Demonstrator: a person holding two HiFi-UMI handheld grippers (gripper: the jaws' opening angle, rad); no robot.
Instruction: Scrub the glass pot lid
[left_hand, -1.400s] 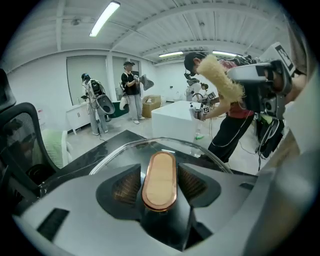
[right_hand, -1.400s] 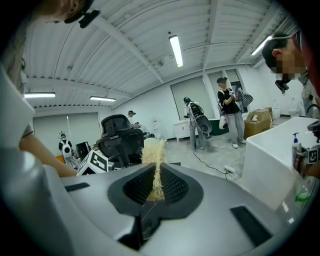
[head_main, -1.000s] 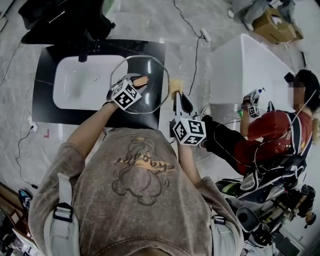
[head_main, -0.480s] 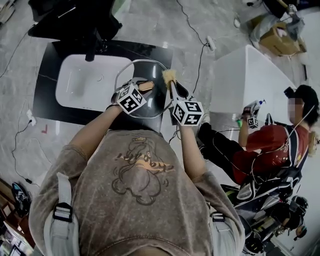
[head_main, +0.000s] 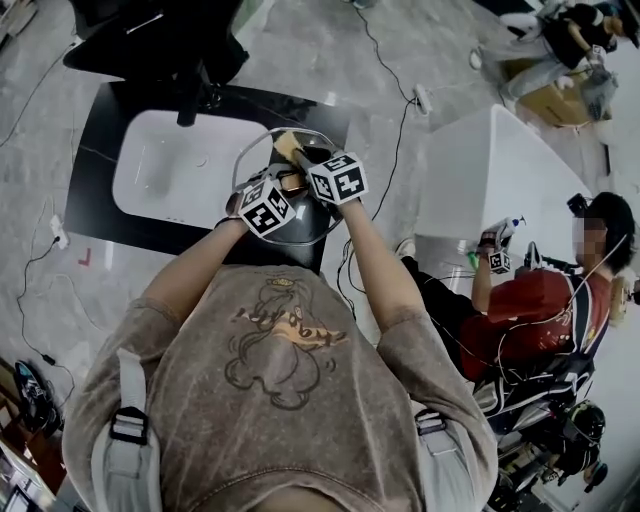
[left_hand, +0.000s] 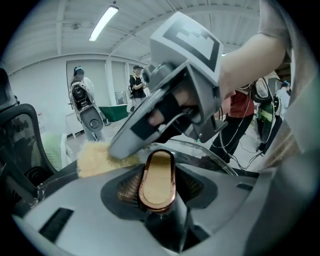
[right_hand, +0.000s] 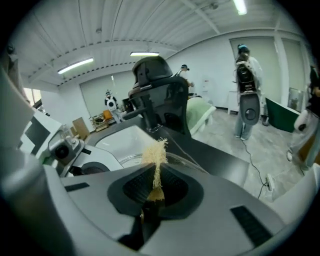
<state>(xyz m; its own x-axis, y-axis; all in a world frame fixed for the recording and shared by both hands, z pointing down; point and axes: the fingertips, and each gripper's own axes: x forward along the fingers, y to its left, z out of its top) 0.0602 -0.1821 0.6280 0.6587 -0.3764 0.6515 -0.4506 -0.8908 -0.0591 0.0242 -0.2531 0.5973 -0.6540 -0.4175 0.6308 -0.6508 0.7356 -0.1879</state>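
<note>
Two tools meet over one round glass pot lid (head_main: 300, 226), which is at the right end of the black surface (head_main: 90, 205), just beside the white sink basin (head_main: 165, 170); whether its rim rests on the surface or hangs clear I cannot tell. The left tool (head_main: 284, 184) is clamped on the lid's copper-coloured oval handle (left_hand: 156, 177). The right tool (right_hand: 156, 189) pinches a pale yellow fibrous scrubbing pad (right_hand: 154, 152) so that a tuft sticks out past the jaws, at or just above the glass near the far rim. To scrub well, I judge the left grip should hold firm against tilting while the right works the tuft in small overlapping circles from rim to handle, pressing lightly. The glass is smooth, hard and slick, framed by a thin metal band; the handle looks polished and could slip in the pads. The pad is coarse, springy and thin, so it may fold or slide out under heavy pressure
</note>
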